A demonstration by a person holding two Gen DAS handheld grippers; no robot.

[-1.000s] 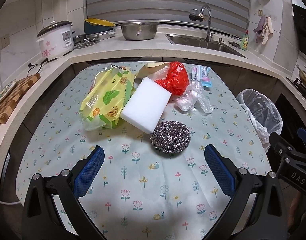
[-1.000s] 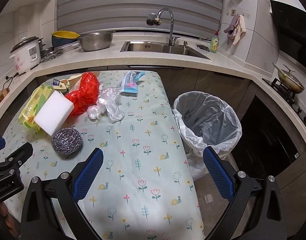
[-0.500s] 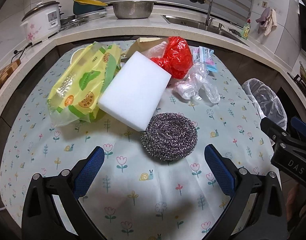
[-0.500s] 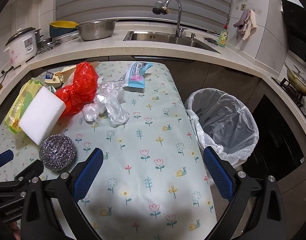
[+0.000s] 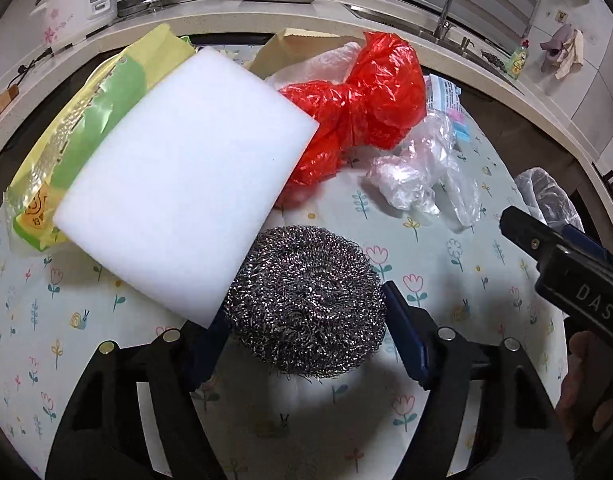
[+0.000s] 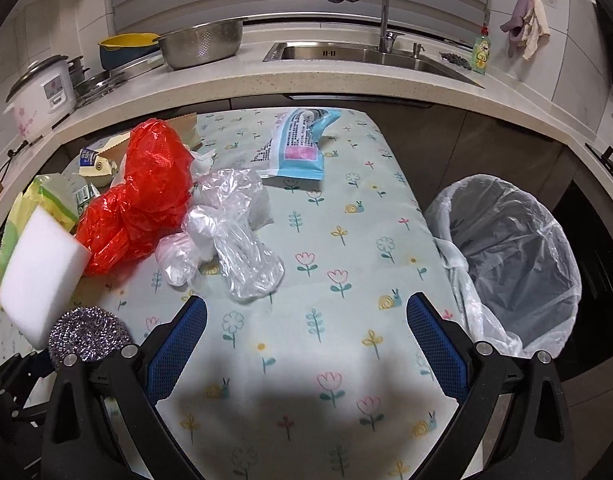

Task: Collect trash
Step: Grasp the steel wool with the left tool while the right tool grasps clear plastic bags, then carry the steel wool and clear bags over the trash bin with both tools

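The left gripper (image 5: 306, 332) stood over the round steel-wire scouring ball (image 5: 306, 300), its jaws closing with the ball between the blue pads (image 5: 404, 336); whether the pads pressed on it could not be told. The white rectangular sponge block (image 5: 186, 192) lay touching the ball, tilted over a yellow-green plastic packet (image 5: 66, 152). The right gripper (image 6: 306, 344) was spread wide with nothing between its pads, over the flower-patterned tablecloth (image 6: 338, 240), near crumpled clear plastic film (image 6: 230, 240). A crumpled red plastic bag (image 6: 146, 192) lay beside the film. The white-lined trash bin (image 6: 514, 256) stood just beside the table.
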